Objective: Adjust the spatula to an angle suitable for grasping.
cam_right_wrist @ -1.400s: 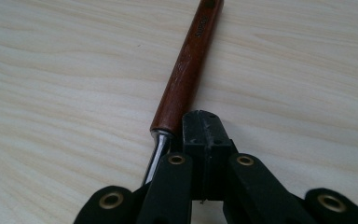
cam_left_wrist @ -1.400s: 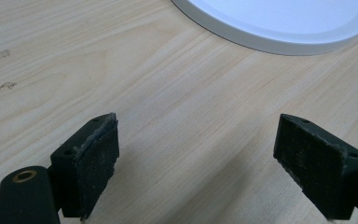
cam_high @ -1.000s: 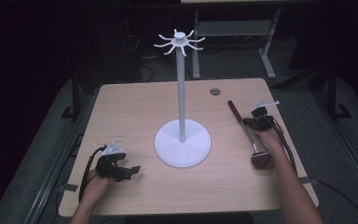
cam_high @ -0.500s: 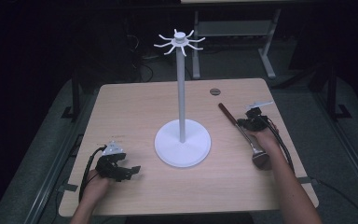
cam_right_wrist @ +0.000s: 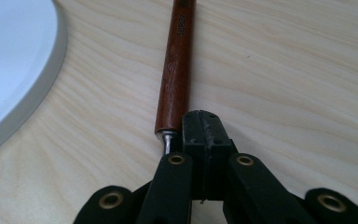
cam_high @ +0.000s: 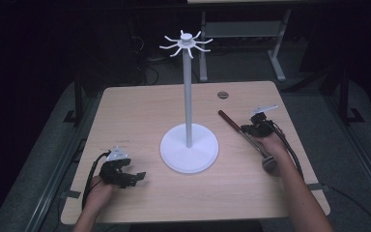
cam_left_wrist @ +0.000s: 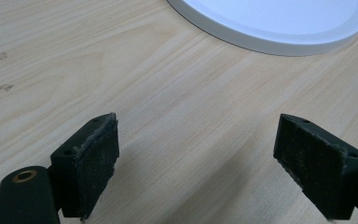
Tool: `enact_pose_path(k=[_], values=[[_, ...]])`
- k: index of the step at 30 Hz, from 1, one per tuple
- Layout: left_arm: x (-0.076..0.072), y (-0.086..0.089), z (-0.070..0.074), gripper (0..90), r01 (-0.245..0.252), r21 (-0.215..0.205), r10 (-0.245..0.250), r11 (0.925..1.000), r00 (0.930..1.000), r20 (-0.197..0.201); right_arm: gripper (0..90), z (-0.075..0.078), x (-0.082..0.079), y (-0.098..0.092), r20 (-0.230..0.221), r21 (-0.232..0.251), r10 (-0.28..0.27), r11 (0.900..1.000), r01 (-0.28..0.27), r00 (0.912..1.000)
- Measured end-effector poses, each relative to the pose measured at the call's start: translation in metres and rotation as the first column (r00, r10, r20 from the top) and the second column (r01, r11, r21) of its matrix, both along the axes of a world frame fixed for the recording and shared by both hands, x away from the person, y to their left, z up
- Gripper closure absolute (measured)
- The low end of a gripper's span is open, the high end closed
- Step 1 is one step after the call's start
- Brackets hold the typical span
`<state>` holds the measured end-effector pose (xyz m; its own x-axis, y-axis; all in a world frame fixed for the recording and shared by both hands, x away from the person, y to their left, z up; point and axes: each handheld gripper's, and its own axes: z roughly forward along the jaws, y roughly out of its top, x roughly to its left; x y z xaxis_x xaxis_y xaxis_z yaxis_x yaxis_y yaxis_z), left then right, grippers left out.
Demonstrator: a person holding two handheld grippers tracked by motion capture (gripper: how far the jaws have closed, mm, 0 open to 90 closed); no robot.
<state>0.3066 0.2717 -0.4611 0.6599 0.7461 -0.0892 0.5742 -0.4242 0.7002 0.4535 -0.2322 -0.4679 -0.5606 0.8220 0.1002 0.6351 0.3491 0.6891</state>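
Ladle [cam_right_wrist: 176,70] seemingly gripped by right gripper's [cam_right_wrist: 204,122] closed jaws.

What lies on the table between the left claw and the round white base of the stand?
Only bare wood: the left claw faces the white base across bare table in the left gripper view.
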Motion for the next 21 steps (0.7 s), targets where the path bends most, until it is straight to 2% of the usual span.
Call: enact_pose_path(k=[10, 21], values=[[0.000, -0.001, 0.000, 13.8, 0.000, -0.001, 0.000, 1.0000, 1.0000, -0.003, 89.9, 0.001, -0.003, 0.008, -0.008, 0.010, 0.072, 0.997, -0.072, 0.9974], [0.000, -0.001, -0.001, 13.8, 0.004, 0.001, -0.004, 1.0000, 1.0000, 0.003, 89.9, 0.002, -0.007, 0.016, -0.012, 0.014, 0.154, 0.988, -0.153, 0.9881]])
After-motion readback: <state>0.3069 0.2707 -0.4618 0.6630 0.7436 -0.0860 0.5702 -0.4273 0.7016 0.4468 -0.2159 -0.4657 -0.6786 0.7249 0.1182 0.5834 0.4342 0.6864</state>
